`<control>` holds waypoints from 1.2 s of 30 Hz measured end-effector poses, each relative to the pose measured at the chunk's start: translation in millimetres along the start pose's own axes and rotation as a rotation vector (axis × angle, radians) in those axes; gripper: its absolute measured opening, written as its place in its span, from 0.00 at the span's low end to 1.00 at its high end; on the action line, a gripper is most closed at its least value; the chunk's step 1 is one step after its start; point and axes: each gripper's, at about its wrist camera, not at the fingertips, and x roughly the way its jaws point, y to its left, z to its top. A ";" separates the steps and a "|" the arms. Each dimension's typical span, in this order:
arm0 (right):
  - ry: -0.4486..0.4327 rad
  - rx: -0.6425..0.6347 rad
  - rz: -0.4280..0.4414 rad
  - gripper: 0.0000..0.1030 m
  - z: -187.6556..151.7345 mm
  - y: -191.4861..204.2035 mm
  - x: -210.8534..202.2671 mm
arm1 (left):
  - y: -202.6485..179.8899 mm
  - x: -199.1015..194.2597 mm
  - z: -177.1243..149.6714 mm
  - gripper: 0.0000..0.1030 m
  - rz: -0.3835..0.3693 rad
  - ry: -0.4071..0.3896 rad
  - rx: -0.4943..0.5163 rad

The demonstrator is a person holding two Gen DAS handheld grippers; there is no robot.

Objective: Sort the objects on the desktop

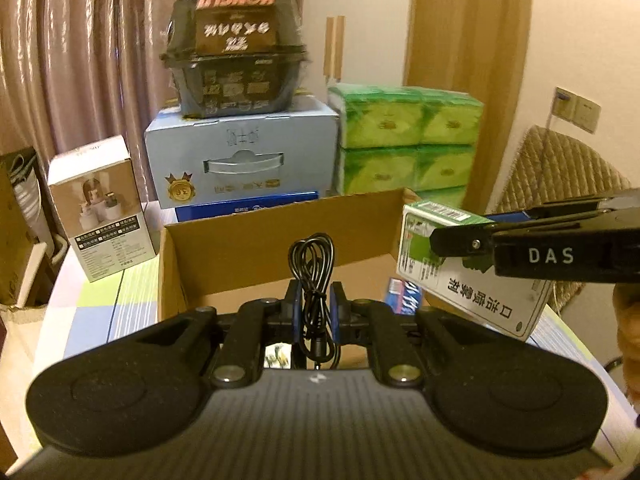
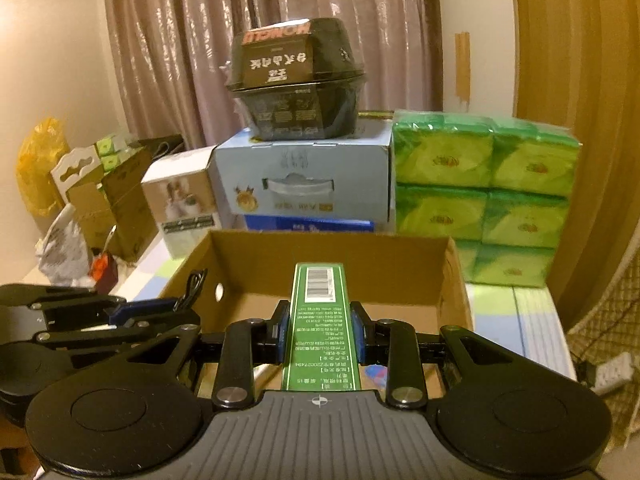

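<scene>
A: Two things are in the air at once, both on their way to the cardboard box point(image 1: 256, 236); the left gripper point(image 1: 316, 312) is pinching a coiled black cable point(image 1: 314, 268), and the right gripper point(image 2: 320, 332) is clamped on a green and white carton point(image 2: 318, 320).

B: So is anything sorted yet?

A: Hard to say; the box looks mostly bare inside from where I stand, brown floor showing, and only a scrap of blue and red packaging point(image 1: 404, 296) peeks out low beside the carton; I cannot tell whether that lies in the box or just next to it.

B: And what is left?

A: My guess is both pieces still have to go down into the box; each hangs above its near edge, not touching the cardboard; after that, whatever loose bits remain on the bench point(image 1: 96, 312), which I can't make out from here.

B: What does the cable look like?

A: Thin, black, looped into a long bundle; the loop end stands up above the pads and a plug end dangles below; it should flop wherever it's released.

B: And the carton?

A: Long and narrow, a barcode at the far end, small print along the green face, white sides with larger lettering; held by its flanks, pointing out over the box; stiff enough to drop flat, I'd think.

B: Behind it all?

A: Green tissue packs point(image 2: 484, 188) and a pale blue case point(image 2: 304, 176), well back.
</scene>
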 end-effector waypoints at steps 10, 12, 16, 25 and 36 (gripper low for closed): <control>0.065 0.065 0.009 0.26 5.3 -17.5 78.9 | 25.0 74.4 -2.0 0.11 -0.011 0.083 -0.056; 0.072 0.065 0.006 0.26 2.9 -19.0 87.3 | 29.1 82.3 -4.0 0.14 -0.008 0.091 -0.076; 0.072 0.075 0.003 0.26 -0.5 -22.2 94.4 | 42.0 82.8 -5.5 0.23 -0.029 0.078 -0.132; 0.086 0.072 0.031 0.27 -5.6 -13.2 107.5 | 50.8 56.5 -10.5 0.26 0.005 0.041 -0.105; -0.024 0.071 0.049 0.72 -3.0 -6.8 43.8 | 60.5 -9.5 -25.2 0.44 0.032 -0.032 -0.151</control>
